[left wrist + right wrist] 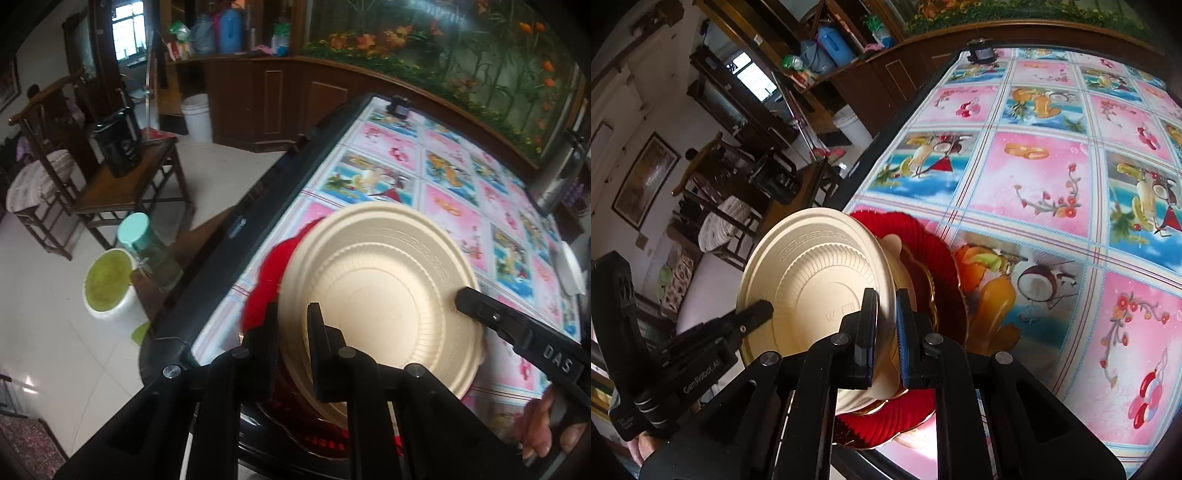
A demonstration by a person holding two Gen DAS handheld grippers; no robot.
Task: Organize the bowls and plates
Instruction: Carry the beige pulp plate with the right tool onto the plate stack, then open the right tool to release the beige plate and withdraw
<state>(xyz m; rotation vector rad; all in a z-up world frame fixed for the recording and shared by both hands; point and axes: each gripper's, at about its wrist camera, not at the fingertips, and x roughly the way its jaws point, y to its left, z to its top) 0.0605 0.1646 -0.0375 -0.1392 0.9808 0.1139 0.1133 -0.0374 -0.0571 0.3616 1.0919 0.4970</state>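
Both sets of tongs are clamped on the rim of one beige plate [384, 295], held tilted above a red plate [923, 251] near the counter's [461, 206] lower-left corner. The left tongs [293, 332] pinch the plate's near edge at lower centre; the right tongs [886, 321] pinch its opposite rim. Patterned cloth stretches clear toward the upper right, while the counter's dark edge runs just left of the plates. The beige plate hides most of the red one, and a white dish [570, 271] is cut off at right.
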